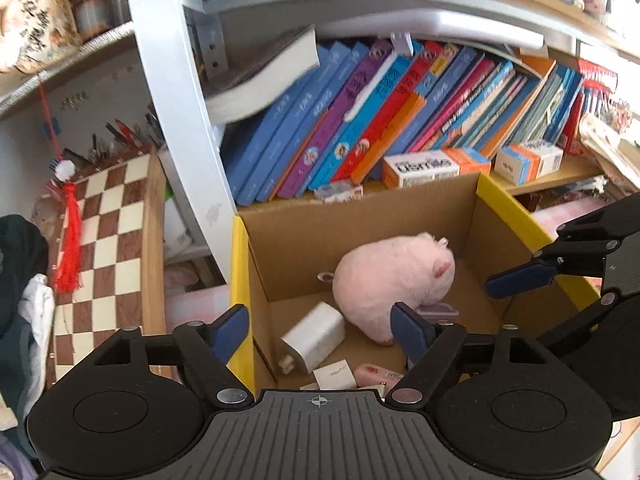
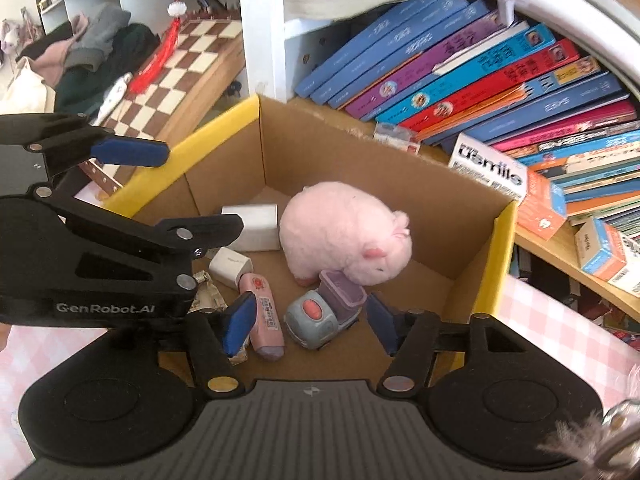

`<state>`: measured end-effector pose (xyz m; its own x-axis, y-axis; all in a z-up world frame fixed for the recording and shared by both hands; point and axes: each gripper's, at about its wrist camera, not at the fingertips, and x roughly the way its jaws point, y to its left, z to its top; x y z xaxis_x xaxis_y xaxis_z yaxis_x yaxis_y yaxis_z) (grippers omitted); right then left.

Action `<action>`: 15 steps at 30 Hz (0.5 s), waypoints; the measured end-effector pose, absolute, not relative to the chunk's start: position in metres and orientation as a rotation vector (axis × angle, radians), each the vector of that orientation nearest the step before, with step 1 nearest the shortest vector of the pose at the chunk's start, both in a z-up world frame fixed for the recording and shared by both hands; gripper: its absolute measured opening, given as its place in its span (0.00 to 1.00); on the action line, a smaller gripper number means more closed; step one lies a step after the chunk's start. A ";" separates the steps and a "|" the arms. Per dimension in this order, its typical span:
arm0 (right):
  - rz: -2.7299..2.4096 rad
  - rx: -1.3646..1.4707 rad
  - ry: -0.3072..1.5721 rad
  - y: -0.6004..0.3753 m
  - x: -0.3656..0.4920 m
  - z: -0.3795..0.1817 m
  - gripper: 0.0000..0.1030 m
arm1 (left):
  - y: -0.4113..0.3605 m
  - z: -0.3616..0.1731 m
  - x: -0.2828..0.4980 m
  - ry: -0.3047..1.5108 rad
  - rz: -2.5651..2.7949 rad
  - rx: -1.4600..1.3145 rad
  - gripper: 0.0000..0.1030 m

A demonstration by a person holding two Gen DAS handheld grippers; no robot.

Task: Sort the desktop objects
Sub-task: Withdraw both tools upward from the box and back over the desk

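An open cardboard box with yellow-taped edges holds a pink plush pig, a white power block, a small white charger, a pink eraser and a grey toy truck with a purple bucket. My right gripper hangs open over the truck, its pads on either side without touching it. My left gripper is open above the box's left wall, with the power block and pig below. One blue right-gripper pad shows over the box's right side.
Slanted books fill the shelf behind the box, with orange-and-white cartons in front of them. A chessboard with a red tassel leans at the left. Clothes are piled beyond it. A pink checked cloth covers the desk.
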<state>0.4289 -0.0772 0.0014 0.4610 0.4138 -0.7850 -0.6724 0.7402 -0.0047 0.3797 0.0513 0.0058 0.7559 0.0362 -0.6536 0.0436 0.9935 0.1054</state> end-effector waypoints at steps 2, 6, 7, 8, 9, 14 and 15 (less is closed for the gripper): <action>0.682 -0.328 0.844 -0.081 0.424 0.007 0.65 | 0.051 0.012 0.374 0.701 -0.004 0.112 0.82; 0.686 -0.312 0.816 -0.090 0.414 0.018 0.68 | 0.049 0.023 0.361 0.672 -0.006 0.111 0.83; 0.686 -0.309 0.810 -0.091 0.411 0.020 0.69 | 0.049 0.025 0.358 0.666 -0.006 0.111 0.83; 0.686 -0.306 0.805 -0.093 0.408 0.023 0.69 | 0.049 0.027 0.355 0.661 -0.006 0.111 0.84; 0.686 -0.303 0.802 -0.095 0.406 0.024 0.69 | 0.049 0.029 0.353 0.657 -0.005 0.110 0.84; 0.685 -0.296 0.783 -0.101 0.394 0.032 0.71 | 0.048 0.037 0.338 0.639 -0.002 0.104 0.85; 0.685 -0.294 0.778 -0.102 0.391 0.034 0.71 | 0.047 0.039 0.335 0.635 -0.002 0.103 0.85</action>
